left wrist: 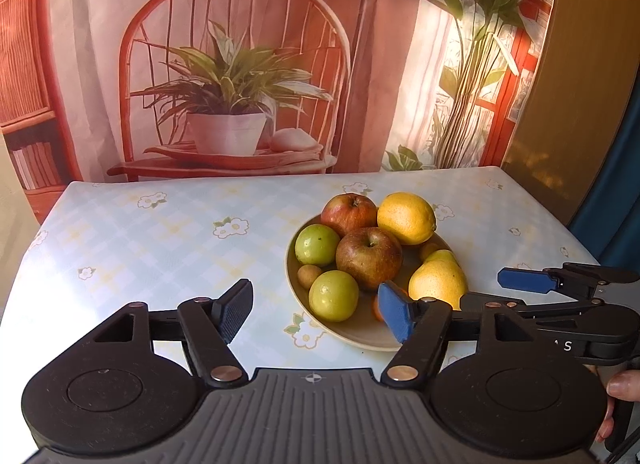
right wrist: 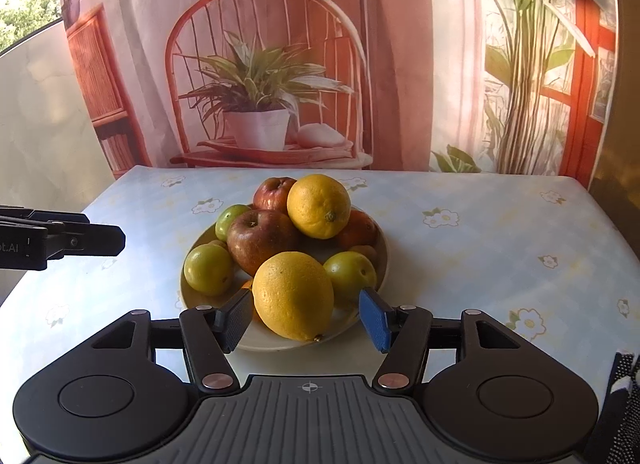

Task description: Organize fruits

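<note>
Fruits [right wrist: 280, 240] sit heaped on a beige plate [right wrist: 372, 264] near the middle of the flowered tablecloth [right wrist: 480, 248]: two red apples, green ones, two yellow citrus (plus smaller pieces I can't identify). My right gripper [right wrist: 306, 320] has its fingers spread either side of the nearest citrus [right wrist: 294, 296], pads off it. My left gripper [left wrist: 316, 314] is released too, gripping nothing, by the plate's near edge.
</note>
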`<state>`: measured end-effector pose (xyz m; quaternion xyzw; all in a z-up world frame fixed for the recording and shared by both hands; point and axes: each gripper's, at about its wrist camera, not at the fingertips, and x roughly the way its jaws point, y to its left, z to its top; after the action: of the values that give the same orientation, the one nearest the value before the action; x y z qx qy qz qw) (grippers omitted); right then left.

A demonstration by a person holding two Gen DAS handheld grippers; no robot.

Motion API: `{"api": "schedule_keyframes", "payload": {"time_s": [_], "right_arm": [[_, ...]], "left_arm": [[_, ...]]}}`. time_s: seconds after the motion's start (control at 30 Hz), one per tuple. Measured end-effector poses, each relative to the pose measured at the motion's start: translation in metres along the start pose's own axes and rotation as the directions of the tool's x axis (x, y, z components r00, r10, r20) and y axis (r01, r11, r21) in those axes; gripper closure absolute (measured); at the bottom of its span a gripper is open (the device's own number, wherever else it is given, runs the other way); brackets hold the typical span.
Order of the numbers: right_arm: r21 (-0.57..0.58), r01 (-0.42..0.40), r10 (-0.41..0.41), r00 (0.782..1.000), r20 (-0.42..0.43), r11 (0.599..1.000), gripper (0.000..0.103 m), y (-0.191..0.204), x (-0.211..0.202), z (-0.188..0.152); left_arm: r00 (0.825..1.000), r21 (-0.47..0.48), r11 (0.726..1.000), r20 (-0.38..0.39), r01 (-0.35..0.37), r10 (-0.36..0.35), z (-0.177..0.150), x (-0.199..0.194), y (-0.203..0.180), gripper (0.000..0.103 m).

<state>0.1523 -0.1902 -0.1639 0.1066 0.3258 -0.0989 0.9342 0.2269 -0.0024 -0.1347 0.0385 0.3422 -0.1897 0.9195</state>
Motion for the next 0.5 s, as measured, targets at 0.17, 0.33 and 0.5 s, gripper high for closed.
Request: {"api": "schedule_keyframes", "payload": {"time_s": [0.17,0.33,0.5], "right_arm": [[-0.004,0.018,-0.018,0.999,0.048,1.000,0.011,0.002,-0.024,0.009],[0.016,0.048,-0.050,0.994,0.098,0.999,0.000,0.000,-0.051,0.018],[0.025,0.061,-0.064,0.988,0.138,0.998,0.000,0.001,-0.075,0.025]], "left_arm": [[0.999,0.018,0.999,0.041,-0.029,0.028,0.000,-0.019,-0.002,0.018],[0.991,0.030,0.997,0.115,-0.069,0.065,-0.001,-0.047,-0.007,0.013],[0.982,0.027,0.996,0.172,-0.090,0.084,-0.001,-0.073,-0.012,0.012]]}}
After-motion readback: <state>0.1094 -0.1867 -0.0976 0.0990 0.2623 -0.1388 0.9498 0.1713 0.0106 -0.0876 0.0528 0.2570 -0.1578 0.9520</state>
